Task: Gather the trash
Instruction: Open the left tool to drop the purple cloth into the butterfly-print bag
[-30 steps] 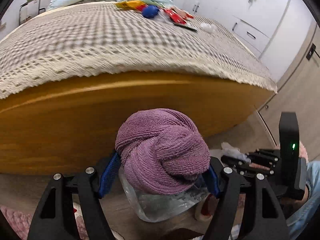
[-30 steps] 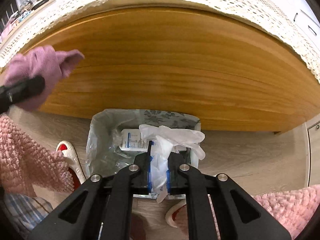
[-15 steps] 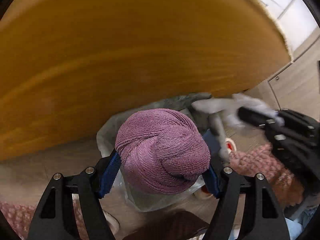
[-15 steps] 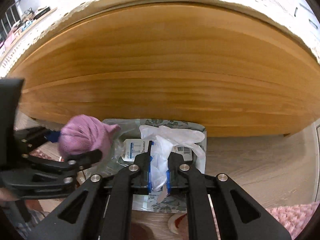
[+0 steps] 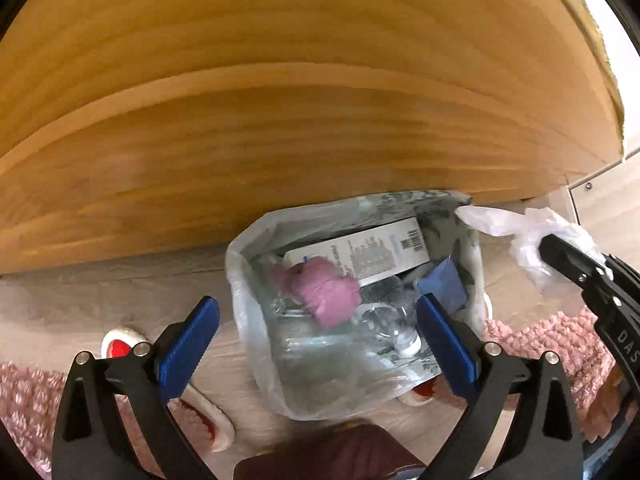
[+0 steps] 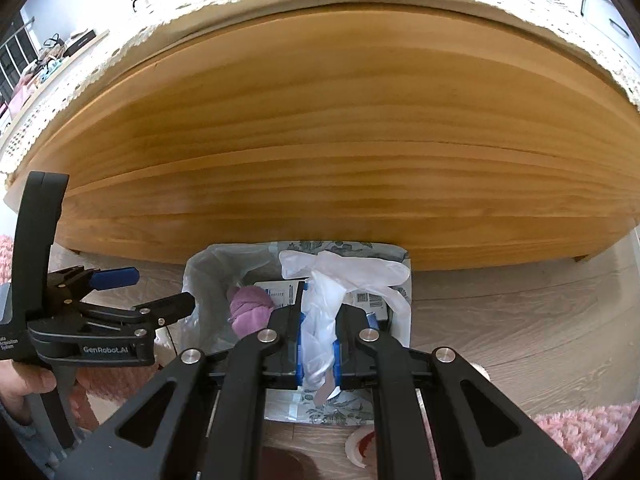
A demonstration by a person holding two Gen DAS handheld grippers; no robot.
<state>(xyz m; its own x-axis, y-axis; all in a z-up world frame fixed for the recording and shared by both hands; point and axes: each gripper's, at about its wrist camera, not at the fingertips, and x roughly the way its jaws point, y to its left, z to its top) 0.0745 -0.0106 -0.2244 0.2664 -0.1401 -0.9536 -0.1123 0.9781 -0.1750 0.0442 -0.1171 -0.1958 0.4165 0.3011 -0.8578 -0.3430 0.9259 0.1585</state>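
Since half a second ago the purple cloth ball (image 5: 320,292) has left the left gripper (image 5: 316,328) and now lies inside the trash bin (image 5: 256,320), resting among clear plastic and against a white printed box (image 5: 360,254); the left gripper's blue-padded fingers (image 5: 188,340), which were clamped round the ball, now stand wide apart and hold nothing, poised above the bin's mouth with one pad to either side of it; the right wrist view shows the same gripper (image 6: 136,292) from the side, jaws spread, with a hand (image 6: 24,384) gripping its handle at the left edge; the right gripper (image 6: 318,344) has not changed its hold, its fingers nearly closed and pinching a crumpled white disposable glove (image 6: 340,276), whose loose fingers fan out above the pads and over the bin's far edge; in the left wrist view that glove (image 5: 520,228) hangs beside the bin's right rim, just past the liner; the bin, lined with a clear bag (image 5: 248,264) over a grey floral pattern, stands on the wood floor (image 6: 520,320) close against the wooden bed frame (image 6: 320,140); a blue packet (image 5: 444,284) lies in the bin near the box; pink rug (image 6: 588,432) and a red and white slipper (image 5: 120,340) lie around the bin's near side.
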